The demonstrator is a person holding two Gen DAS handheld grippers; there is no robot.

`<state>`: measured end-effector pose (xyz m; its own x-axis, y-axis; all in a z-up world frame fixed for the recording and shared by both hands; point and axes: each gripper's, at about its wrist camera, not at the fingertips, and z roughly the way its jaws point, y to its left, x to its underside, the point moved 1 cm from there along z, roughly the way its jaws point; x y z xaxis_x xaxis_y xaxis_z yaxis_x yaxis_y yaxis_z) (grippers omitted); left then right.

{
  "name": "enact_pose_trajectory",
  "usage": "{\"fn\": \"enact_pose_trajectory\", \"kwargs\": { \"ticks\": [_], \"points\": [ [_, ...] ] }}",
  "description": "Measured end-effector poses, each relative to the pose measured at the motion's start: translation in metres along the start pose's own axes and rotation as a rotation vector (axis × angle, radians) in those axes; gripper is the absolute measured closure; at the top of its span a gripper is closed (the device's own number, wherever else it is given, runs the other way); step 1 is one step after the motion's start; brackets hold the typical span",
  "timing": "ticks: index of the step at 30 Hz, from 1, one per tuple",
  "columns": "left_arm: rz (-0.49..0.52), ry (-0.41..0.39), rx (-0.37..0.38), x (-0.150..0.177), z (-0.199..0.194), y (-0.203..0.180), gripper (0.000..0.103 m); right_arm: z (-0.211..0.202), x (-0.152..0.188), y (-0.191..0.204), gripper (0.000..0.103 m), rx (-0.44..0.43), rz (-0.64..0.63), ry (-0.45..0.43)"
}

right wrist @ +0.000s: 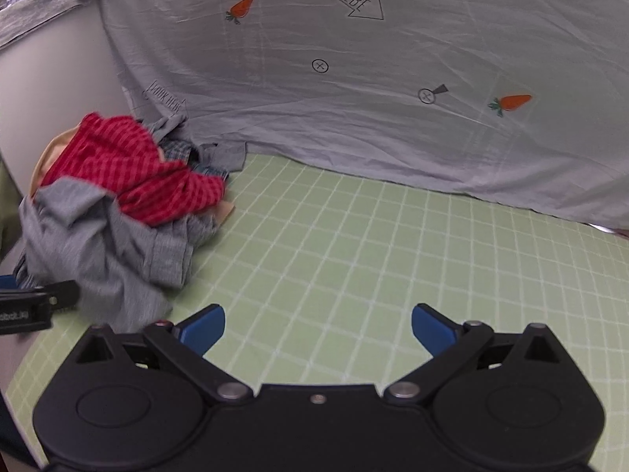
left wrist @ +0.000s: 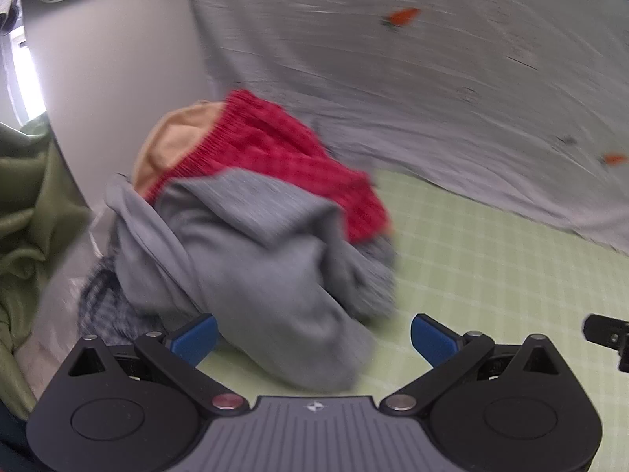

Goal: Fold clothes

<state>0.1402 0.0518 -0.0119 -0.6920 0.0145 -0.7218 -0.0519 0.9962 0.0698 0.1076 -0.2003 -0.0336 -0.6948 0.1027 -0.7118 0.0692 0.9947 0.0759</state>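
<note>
**Soft pile of clothes waiting at the left edge of the green mat**

The grey bed sheet [right wrist: 393, 98] with printed carrots and "LOOK HERE" arrows is hanging as a backdrop across the far side and is closing the scene; its lower edge is lying on the surface. At the far left a plain white wall [left wrist: 118, 78] is showing, and something olive-green, maybe a curtain or cover [left wrist: 23, 216], is hanging at the left border. The surface is a light green mat with a white grid [right wrist: 373, 255]; it looks flat, and most of it to the right is free for spreading a garment.

The pile of clothes [right wrist: 118, 204] is lying at the far left of the mat, near the wall. On top and near is a grey garment [left wrist: 255, 259], probably a knit shirt or sweatshirt; behind it is a red checked piece with an elastic waistband [left wrist: 283, 149], then a tan piece [left wrist: 181, 137], and a dark plaid cloth [left wrist: 102, 306] is showing low at the left. All of it is surely soft, light and limp, so it is going to sag and drag its neighbours when lifted. I think the best hold is a free hem or folded edge of the grey garment, since it is lying uppermost and nearest.

The left gripper [left wrist: 314, 334] is facing the grey garment, its blue pads spread wide on both sides of the near fold, holding nothing. The right gripper [right wrist: 318, 326] is hovering over bare mat, its fingers spread wide too.
</note>
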Motion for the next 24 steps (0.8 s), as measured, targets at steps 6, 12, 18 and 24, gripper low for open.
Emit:
{"fn": "enact_pose_trajectory", "kwargs": {
  "ticks": [6,12,18,24],
  "points": [
    [-0.067,-0.041,-0.058,-0.058,0.045,0.045,0.000,0.063,-0.048,0.031,0.005,-0.051,0.025,0.000],
    [-0.130,-0.066,-0.047,-0.101,0.095,0.076,0.005,0.130,-0.082,0.076,0.016,-0.191,0.064,0.041],
    [-0.178,-0.042,-0.059,-0.110,0.128,0.088,0.036,0.184,-0.104,0.119,0.036,-0.350,0.111,0.090],
    [-0.160,-0.049,-0.052,-0.107,0.123,0.082,0.059,0.216,-0.101,0.141,0.100,-0.396,0.111,0.131]
  ]
}}
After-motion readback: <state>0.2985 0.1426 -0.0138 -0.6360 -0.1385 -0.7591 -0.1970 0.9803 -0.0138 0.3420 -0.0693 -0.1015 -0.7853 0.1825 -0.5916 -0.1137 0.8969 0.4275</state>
